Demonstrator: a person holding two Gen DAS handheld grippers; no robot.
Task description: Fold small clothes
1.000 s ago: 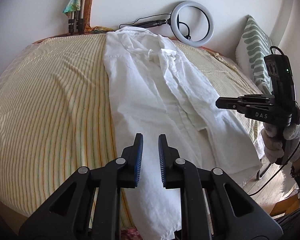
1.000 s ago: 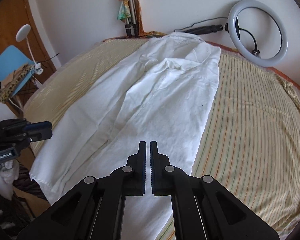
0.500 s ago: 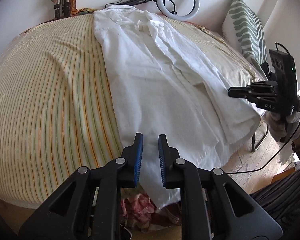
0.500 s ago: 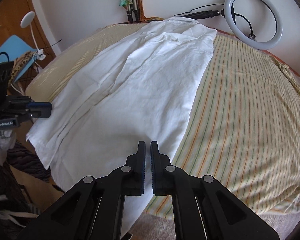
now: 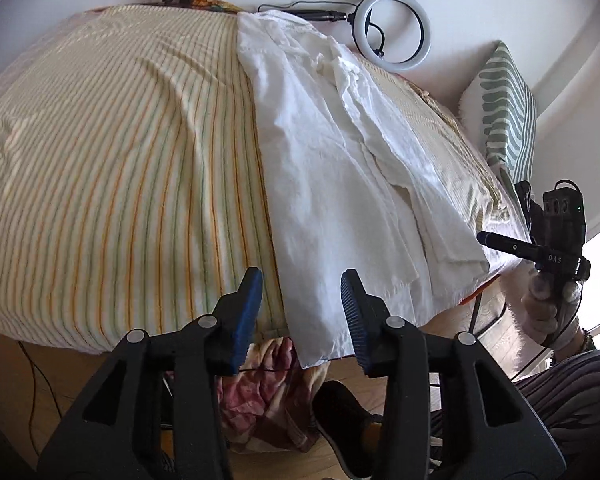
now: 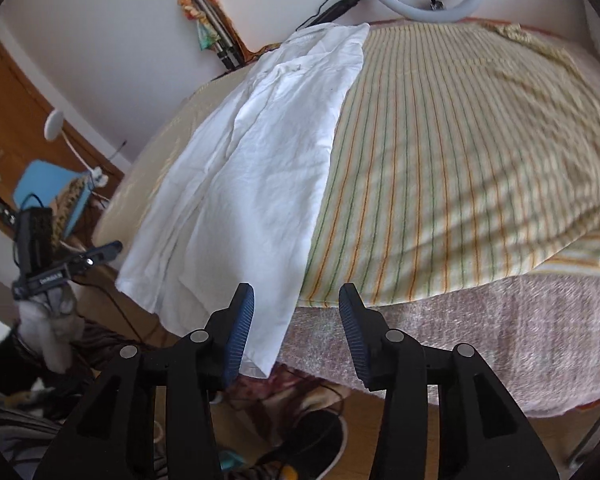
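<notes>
A white shirt (image 5: 332,168) lies lengthwise on the striped bed cover (image 5: 120,152), collar at the far end, its hem hanging over the near bed edge. It also shows in the right wrist view (image 6: 252,168). My left gripper (image 5: 302,286) is open and empty, its jaws either side of the hem's left corner, just short of it. My right gripper (image 6: 296,300) is open and empty by the hem's right corner. The right gripper also shows in the left wrist view (image 5: 488,238), and the left one in the right wrist view (image 6: 112,248).
A ring light (image 5: 396,32) leans on the wall behind the bed. A green patterned pillow (image 5: 504,108) stands at the right. A tripod with a scarf (image 6: 212,36) is by the wall. A patterned cloth (image 5: 268,392) and a shoe (image 5: 340,420) lie on the floor.
Both grippers have opened wide; the left was narrowly apart and the right shut. Both have pulled back and down to the near bed edge, at the shirt's hem.
</notes>
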